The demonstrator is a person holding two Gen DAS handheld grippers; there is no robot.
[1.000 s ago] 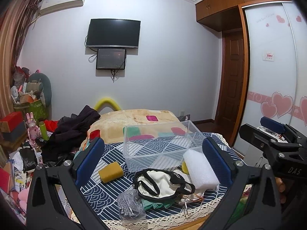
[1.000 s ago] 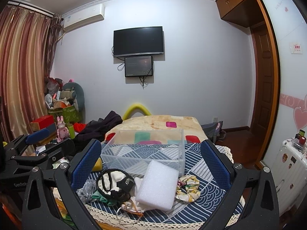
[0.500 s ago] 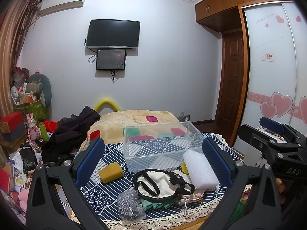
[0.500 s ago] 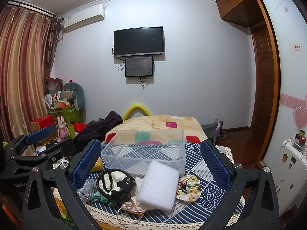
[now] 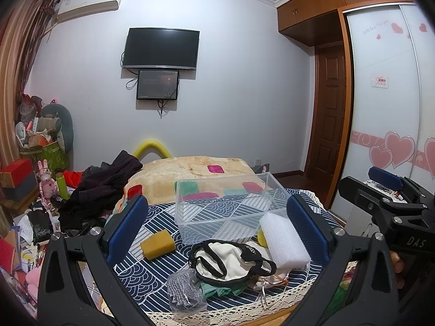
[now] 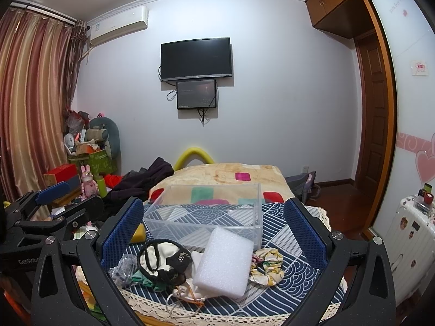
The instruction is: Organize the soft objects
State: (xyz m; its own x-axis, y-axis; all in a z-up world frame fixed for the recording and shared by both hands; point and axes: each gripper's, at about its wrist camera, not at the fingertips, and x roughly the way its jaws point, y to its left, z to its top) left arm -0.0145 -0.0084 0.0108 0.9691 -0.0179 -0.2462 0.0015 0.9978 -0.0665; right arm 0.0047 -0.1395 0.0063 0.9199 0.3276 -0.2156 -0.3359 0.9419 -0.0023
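A clear plastic box (image 5: 228, 203) (image 6: 206, 212) stands empty on a blue patterned cloth (image 5: 152, 269). In front of it lie a white foam block (image 5: 284, 240) (image 6: 225, 262), a yellow sponge (image 5: 157, 244), a cream pouch with black straps (image 5: 231, 260) (image 6: 160, 258), a grey mesh bag (image 5: 185, 293), a green cloth (image 5: 217, 289) and a floral scrunchie (image 6: 267, 267). My left gripper (image 5: 217, 233) is open and empty, held back above the cloth's front edge. My right gripper (image 6: 214, 233) is open and empty, also above the front edge.
A beige blanket (image 5: 190, 171) and dark clothes (image 5: 100, 187) lie behind the box. Clutter and boxes stand at the left (image 5: 30, 168). A white suitcase (image 6: 407, 233) stands at the right by the wardrobe. The cloth has a lace edge (image 6: 190, 309).
Both views have shifted only very slightly. Nothing on the cloth has moved, and both grippers stay open.
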